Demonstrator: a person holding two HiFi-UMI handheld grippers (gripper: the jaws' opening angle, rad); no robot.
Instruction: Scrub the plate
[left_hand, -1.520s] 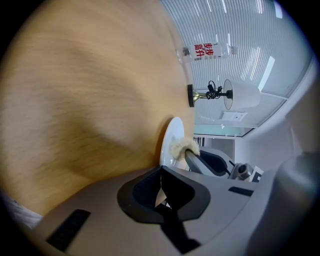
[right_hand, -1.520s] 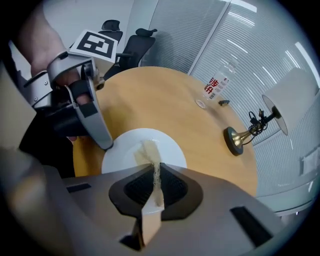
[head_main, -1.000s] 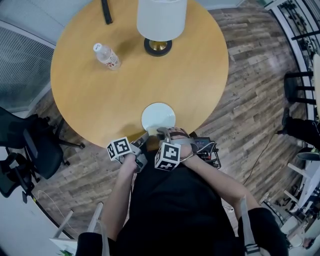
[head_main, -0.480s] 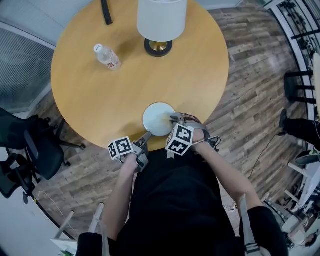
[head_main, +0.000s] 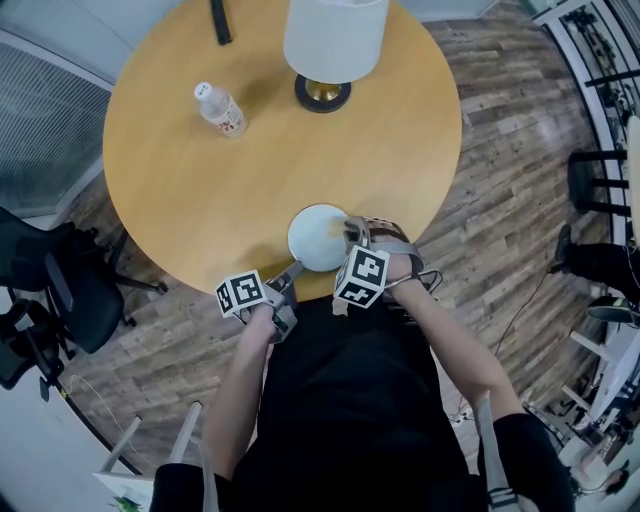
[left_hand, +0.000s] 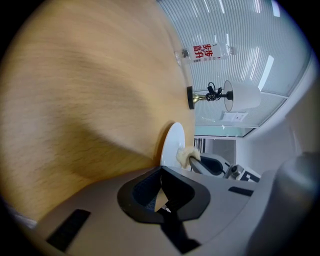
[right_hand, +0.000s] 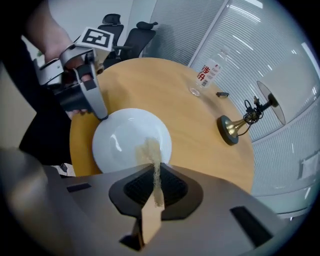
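Note:
A white plate (head_main: 314, 240) lies near the front edge of the round wooden table (head_main: 200, 190). My left gripper (head_main: 293, 271) is shut, its tips pinching the plate's near-left rim; in the right gripper view the left gripper (right_hand: 101, 116) meets the plate (right_hand: 122, 137) at its edge. My right gripper (head_main: 350, 232) is over the plate's right side, shut on a tan scrub pad (right_hand: 150, 152) that rests on the plate's surface. From the left gripper view the plate (left_hand: 174, 142) appears edge-on with the pad (left_hand: 184, 156) against it.
A table lamp (head_main: 333, 40) with a white shade stands at the far middle of the table, and a clear bottle (head_main: 220, 110) lies at the far left. A black item (head_main: 217, 20) sits at the far edge. Office chairs (head_main: 45, 290) stand at the left.
My right gripper has moved from the table's front edge up and right onto the plate's right side with the pad. The left gripper has stayed at the rim.

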